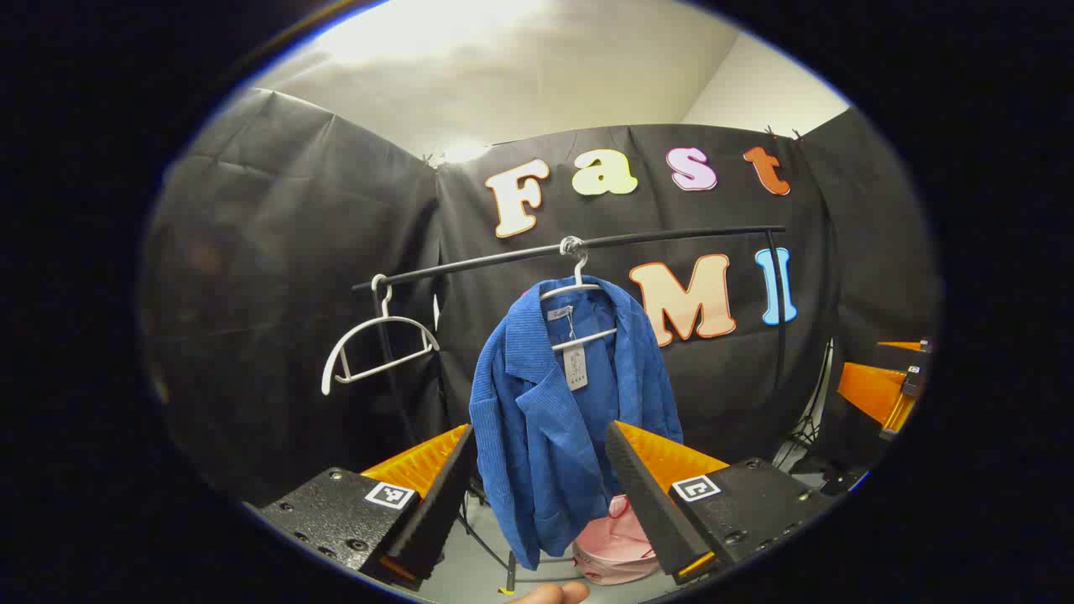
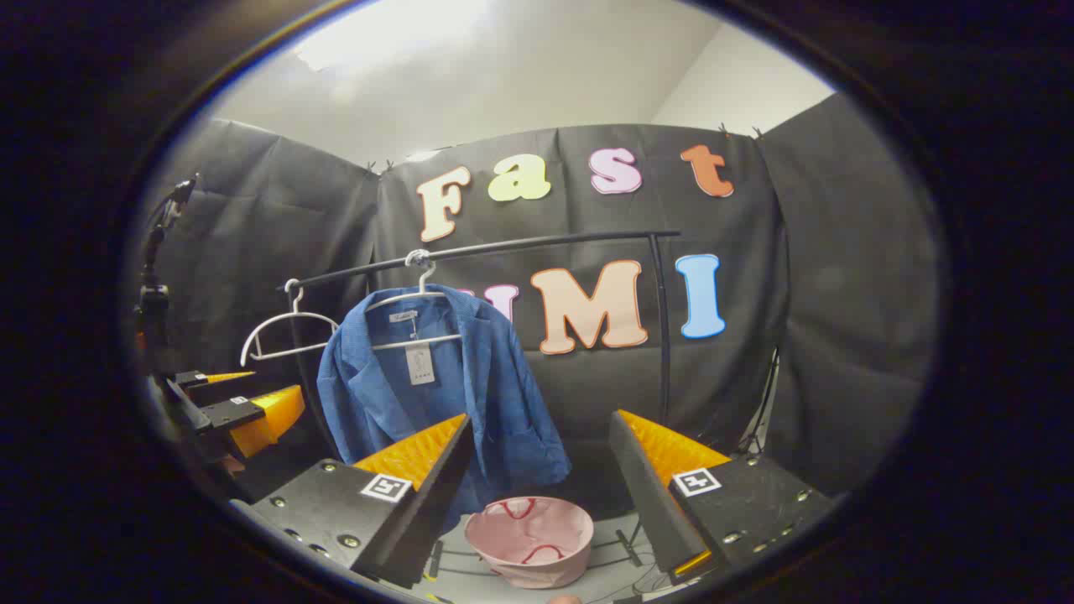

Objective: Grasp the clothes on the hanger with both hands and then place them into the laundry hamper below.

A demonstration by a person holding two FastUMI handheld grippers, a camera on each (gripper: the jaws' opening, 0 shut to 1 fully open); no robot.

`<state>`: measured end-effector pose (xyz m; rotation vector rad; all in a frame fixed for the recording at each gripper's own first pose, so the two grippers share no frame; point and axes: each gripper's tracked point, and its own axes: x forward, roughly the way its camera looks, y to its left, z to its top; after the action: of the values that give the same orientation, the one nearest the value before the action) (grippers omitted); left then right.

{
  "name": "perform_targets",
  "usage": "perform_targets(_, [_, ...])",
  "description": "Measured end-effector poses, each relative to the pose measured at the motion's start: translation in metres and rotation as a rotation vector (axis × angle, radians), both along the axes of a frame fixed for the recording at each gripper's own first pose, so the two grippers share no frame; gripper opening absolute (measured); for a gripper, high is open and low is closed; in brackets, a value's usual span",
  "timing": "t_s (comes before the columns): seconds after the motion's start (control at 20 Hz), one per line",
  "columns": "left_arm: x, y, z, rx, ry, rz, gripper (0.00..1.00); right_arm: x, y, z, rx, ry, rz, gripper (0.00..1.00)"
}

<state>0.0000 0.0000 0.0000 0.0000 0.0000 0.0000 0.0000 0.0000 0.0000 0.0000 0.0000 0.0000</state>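
Black cloth (image 2: 839,277) is draping the booth on all sides, creased in places, and above it a pale ceiling (image 1: 537,75) is glowing with a bright patch of light. Pale grey floor (image 2: 612,579) is showing at the bottom of the right gripper view. A thin black rail (image 1: 671,236) is running across the back of the booth and turning down into a post at one end. Hanging from it is a white hanger (image 1: 579,294) carrying a blue jacket (image 1: 554,419), whose long axis is running straight down from collar to hem; its open front with lapels and a paper tag is facing the cameras. A second white hanger (image 1: 377,348) is dangling bare farther along the rail, tilted. Below the jacket, a pink laundry hamper (image 2: 530,537) is sitting on the floor with its mouth facing up. The left gripper (image 1: 537,478) is hovering in front of the jacket's lower half with its fingers spread wide and holding nothing; whether they are touching the cloth cannot be told. The right gripper (image 2: 541,470) is likewise gaping wide and empty, well short of the jacket, with the hamper showing between its fingers.
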Motion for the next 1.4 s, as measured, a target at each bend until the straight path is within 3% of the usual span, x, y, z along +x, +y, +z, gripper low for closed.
perform_targets(0.1, [-0.001,-0.011,0.000,-0.015,-0.005,-0.041,0.95,0.000,-0.013,0.003,-0.027,-0.024,-0.020,0.97])
perform_targets(0.2, [0.004,-0.022,0.000,-0.022,-0.016,-0.078,1.00,0.000,-0.025,-0.002,-0.053,-0.018,-0.049,0.97])
perform_targets(0.25, [0.006,-0.027,-0.005,-0.019,0.003,-0.094,1.00,-0.003,-0.030,-0.002,-0.049,-0.014,-0.059,0.93])
perform_targets(0.3, [0.007,-0.033,-0.007,-0.020,0.010,-0.112,1.00,-0.006,-0.037,0.001,-0.033,-0.020,-0.078,0.98])
perform_targets(0.5, [0.012,-0.058,-0.002,-0.025,0.020,-0.191,1.00,-0.019,-0.056,0.016,0.041,-0.057,-0.129,0.98])
perform_targets(0.55, [0.013,-0.061,-0.001,-0.020,0.019,-0.202,1.00,-0.020,-0.060,0.016,0.044,-0.057,-0.140,0.94])
perform_targets(0.65, [0.014,-0.068,0.001,-0.009,0.016,-0.227,1.00,-0.024,-0.068,0.019,0.048,-0.066,-0.172,0.97])
perform_targets(0.75, [0.019,-0.069,0.001,-0.009,0.017,-0.233,0.95,-0.028,-0.078,0.019,0.051,-0.076,-0.215,0.92])
perform_targets(0.85, [0.024,-0.070,-0.001,-0.015,0.026,-0.236,0.95,-0.027,-0.078,0.012,0.042,-0.062,-0.231,0.97])
perform_targets(0.9, [0.028,-0.068,-0.002,-0.014,0.027,-0.232,0.95,-0.027,-0.074,0.008,0.042,-0.050,-0.227,0.93])
perform_targets(0.95, [0.033,-0.069,-0.003,-0.013,0.027,-0.234,1.00,-0.025,-0.072,0.006,0.043,-0.044,-0.223,0.97])
perform_targets(1.1, [0.043,-0.071,-0.004,-0.002,0.027,-0.243,1.00,-0.020,-0.075,0.002,0.039,-0.029,-0.218,0.93])
perform_targets(1.35, [0.067,-0.074,-0.012,0.003,0.039,-0.249,1.00,-0.015,-0.075,-0.002,0.054,-0.017,-0.234,0.97])
perform_targets(1.4, [0.072,-0.074,-0.014,-0.009,0.048,-0.251,0.95,-0.006,-0.074,-0.005,0.057,-0.008,-0.234,0.97])
